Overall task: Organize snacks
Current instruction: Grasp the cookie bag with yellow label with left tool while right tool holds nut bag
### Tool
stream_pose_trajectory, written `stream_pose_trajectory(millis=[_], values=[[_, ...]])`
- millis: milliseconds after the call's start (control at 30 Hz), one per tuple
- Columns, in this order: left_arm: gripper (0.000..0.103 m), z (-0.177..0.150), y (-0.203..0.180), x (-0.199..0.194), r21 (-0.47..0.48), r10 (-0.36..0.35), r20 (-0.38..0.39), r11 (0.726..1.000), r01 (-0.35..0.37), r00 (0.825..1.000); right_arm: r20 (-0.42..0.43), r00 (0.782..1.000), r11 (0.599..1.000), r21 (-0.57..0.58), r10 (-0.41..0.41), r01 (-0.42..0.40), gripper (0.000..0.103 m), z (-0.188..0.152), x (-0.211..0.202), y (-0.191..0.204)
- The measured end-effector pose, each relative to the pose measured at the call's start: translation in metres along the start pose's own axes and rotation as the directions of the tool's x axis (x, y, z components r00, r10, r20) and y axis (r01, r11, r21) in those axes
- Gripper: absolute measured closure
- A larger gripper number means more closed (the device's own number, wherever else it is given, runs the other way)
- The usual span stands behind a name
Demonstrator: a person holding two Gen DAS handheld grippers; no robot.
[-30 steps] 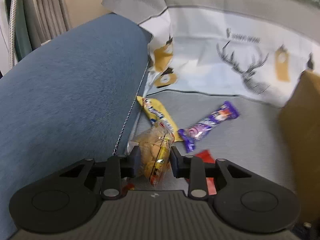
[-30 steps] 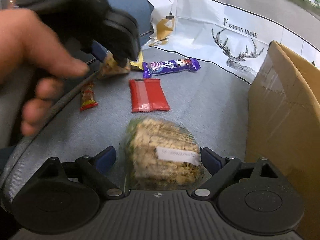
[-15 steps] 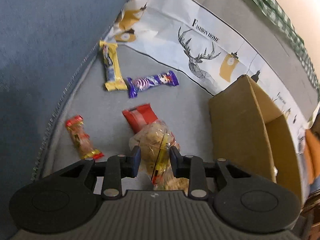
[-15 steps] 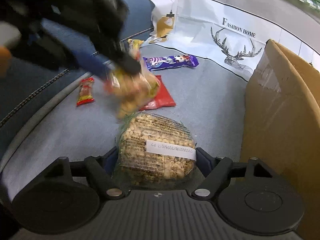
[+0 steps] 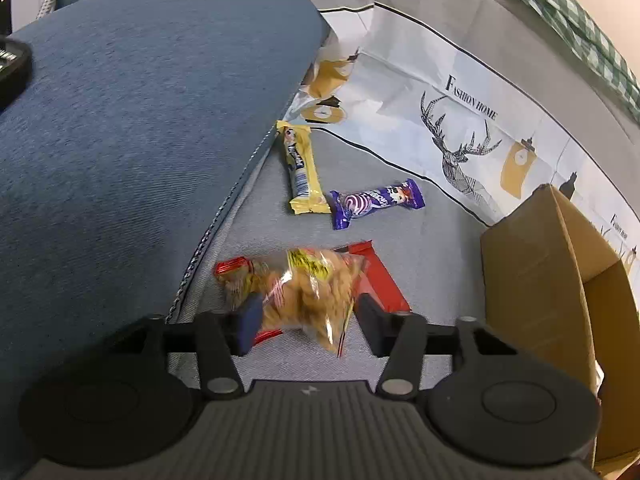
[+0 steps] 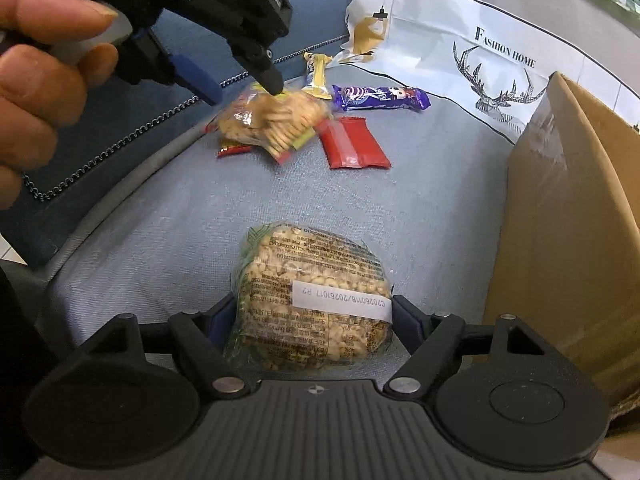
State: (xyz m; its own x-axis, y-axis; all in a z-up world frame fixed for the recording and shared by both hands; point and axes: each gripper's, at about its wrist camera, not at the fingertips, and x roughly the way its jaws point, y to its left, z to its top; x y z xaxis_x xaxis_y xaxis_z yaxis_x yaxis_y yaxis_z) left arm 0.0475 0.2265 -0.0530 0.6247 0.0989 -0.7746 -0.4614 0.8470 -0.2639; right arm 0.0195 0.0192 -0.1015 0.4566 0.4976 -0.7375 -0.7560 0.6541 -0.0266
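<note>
Between opening left gripper (image 5: 304,326) jaws, clear cracker bag (image 5: 308,292) looks crumpled.

The seat was a grey upholstered sofa cushion (image 5: 420,264) beside a blue fabric armrest (image 5: 140,140) edged with twisted piping. A printed cover (image 5: 472,120) bearing a stag and lettering lay against the backrest. Green checked cloth (image 5: 580,24) lay above it.

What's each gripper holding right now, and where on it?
The right gripper clamps the round peanut pack by its two sides. The left gripper is opening; its biscuit bag hangs between the fingers, with a gap at one.
</note>
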Motion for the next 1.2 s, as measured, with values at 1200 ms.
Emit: stream_pose_trajectory(millis=[1200], values=[[0.047, 0.005, -0.040, 0.062, 0.302, 0.175, 0.004, 0.938, -0.168, 0.985, 0.012, 1.000, 0.998, 0.059, 0.023, -0.024, 0.020, 0.004, 0.013, -0.010]])
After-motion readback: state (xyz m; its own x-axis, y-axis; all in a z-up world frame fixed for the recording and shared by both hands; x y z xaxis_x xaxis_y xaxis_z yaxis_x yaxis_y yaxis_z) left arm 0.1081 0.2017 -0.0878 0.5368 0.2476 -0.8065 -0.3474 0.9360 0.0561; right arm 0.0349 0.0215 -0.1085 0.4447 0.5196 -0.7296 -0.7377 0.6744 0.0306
